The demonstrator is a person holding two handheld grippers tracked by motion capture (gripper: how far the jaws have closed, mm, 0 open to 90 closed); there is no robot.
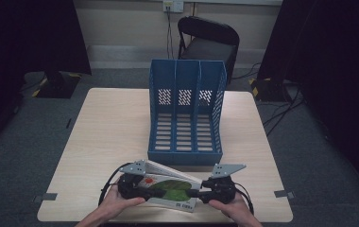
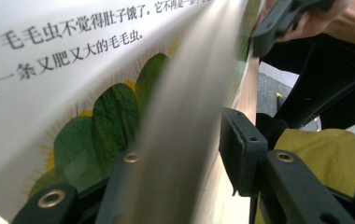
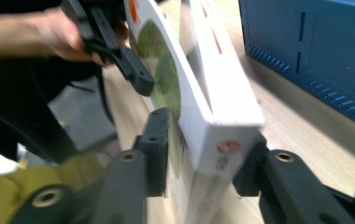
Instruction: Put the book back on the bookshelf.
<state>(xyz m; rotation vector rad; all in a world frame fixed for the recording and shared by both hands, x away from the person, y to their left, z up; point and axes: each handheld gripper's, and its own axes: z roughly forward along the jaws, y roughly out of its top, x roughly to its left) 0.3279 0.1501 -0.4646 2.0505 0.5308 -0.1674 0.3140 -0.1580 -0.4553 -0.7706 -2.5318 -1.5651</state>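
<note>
A white picture book (image 1: 168, 187) with a green leafy drawing lies tilted near the table's front edge, held between both grippers. My left gripper (image 1: 144, 191) is shut on the book's left side. In the left gripper view its jaws (image 2: 185, 140) clamp the cover and pages (image 2: 73, 70), which carry printed text. My right gripper (image 1: 194, 193) is shut on the book's right end. In the right gripper view its pads (image 3: 203, 140) press both faces of the book's corner (image 3: 222, 93), and the left gripper (image 3: 133, 70) shows farther off.
A blue three-slot file holder (image 1: 185, 118) stands upright mid-table, its open side toward me, just beyond the book; its wall (image 3: 315, 51) is close on the right. The wooden table (image 1: 116, 123) has free room left and right. A black chair (image 1: 210, 40) stands behind.
</note>
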